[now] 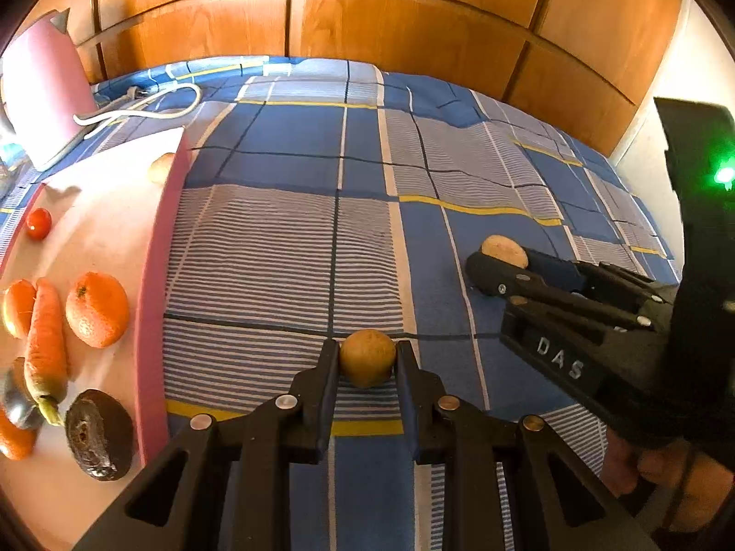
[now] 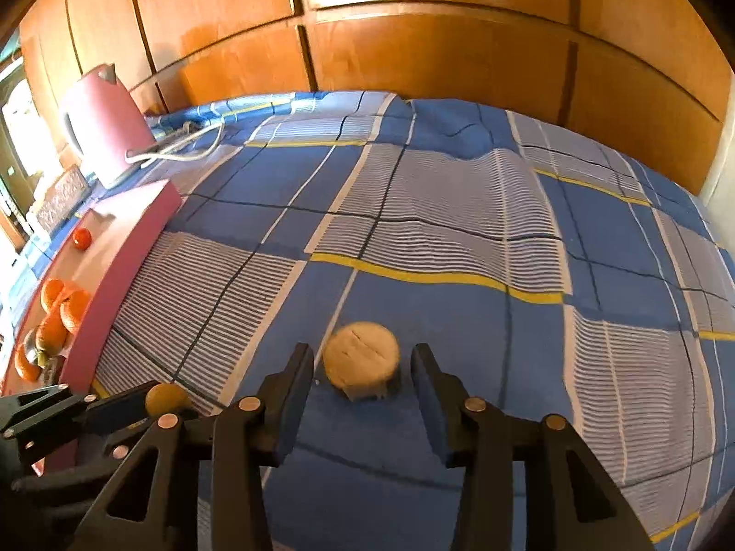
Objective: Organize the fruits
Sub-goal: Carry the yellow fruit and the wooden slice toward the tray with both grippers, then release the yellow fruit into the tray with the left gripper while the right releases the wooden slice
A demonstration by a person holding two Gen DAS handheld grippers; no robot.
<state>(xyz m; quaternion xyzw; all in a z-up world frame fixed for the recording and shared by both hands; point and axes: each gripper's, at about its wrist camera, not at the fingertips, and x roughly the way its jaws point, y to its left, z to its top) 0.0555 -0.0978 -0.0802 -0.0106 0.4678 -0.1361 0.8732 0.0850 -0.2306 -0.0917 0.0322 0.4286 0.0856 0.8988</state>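
In the left wrist view my left gripper [image 1: 367,354] is shut on a small round yellow-brown fruit [image 1: 367,360], held just over the blue checked sheet [image 1: 285,248]. The same fruit [image 2: 166,397] shows at the lower left of the right wrist view. My right gripper [image 2: 363,360] stands open around a pale, flat-topped round fruit [image 2: 361,358] that rests on the sheet, with a small gap on each side. From the left wrist view that pale fruit [image 1: 504,250] sits at the right gripper's [image 1: 500,271] tips.
A pink tray [image 1: 156,275] at the left holds oranges [image 1: 96,310], a carrot [image 1: 46,344], a small tomato [image 1: 37,223] and a dark avocado-like fruit [image 1: 98,434]. Behind it stand a pink kettle [image 1: 43,92] and a white cable [image 1: 147,108]. A wooden wardrobe [image 1: 390,23] lines the back.
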